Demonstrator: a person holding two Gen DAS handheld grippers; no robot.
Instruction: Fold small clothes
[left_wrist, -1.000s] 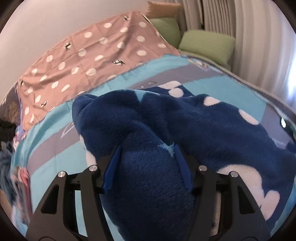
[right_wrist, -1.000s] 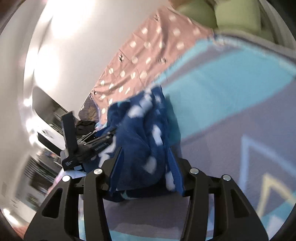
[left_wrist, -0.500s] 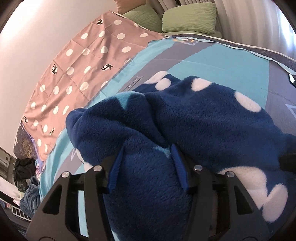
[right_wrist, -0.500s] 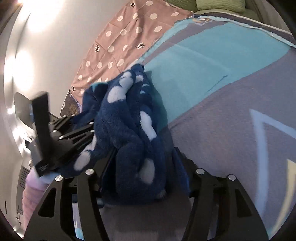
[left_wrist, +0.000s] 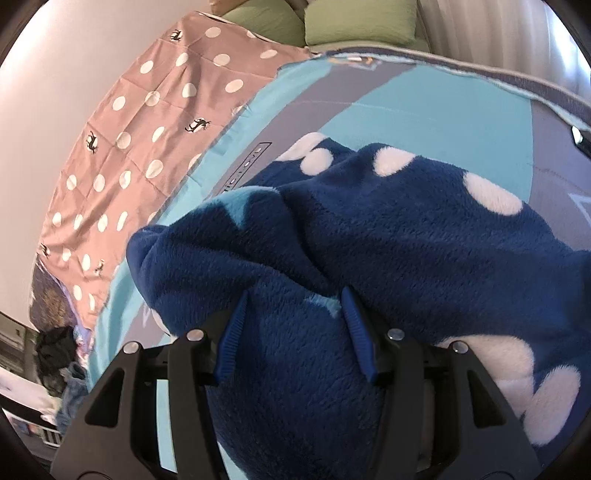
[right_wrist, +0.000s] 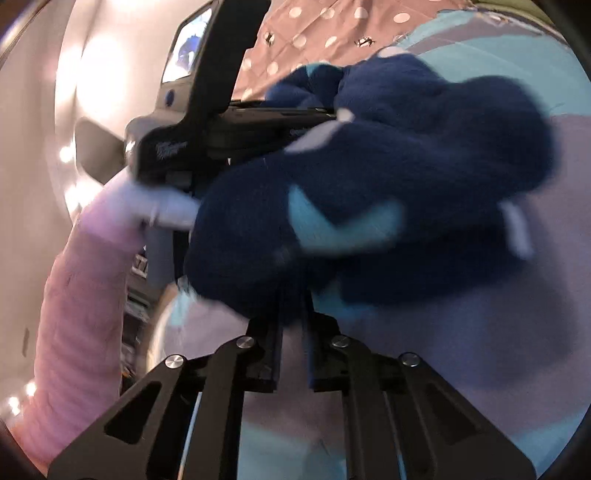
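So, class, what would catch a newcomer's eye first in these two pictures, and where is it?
A fluffy dark blue garment with white spots fills the middle of both views, bunched between the left gripper fingers. Behind it lies a turquoise and grey blanket, with a pink dotted sheet to its left. The right gripper is closing at the garment's lower edge.

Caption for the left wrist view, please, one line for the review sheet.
Left gripper clamps a bunched navy fleece garment with white spots above a turquoise-and-grey blanket.
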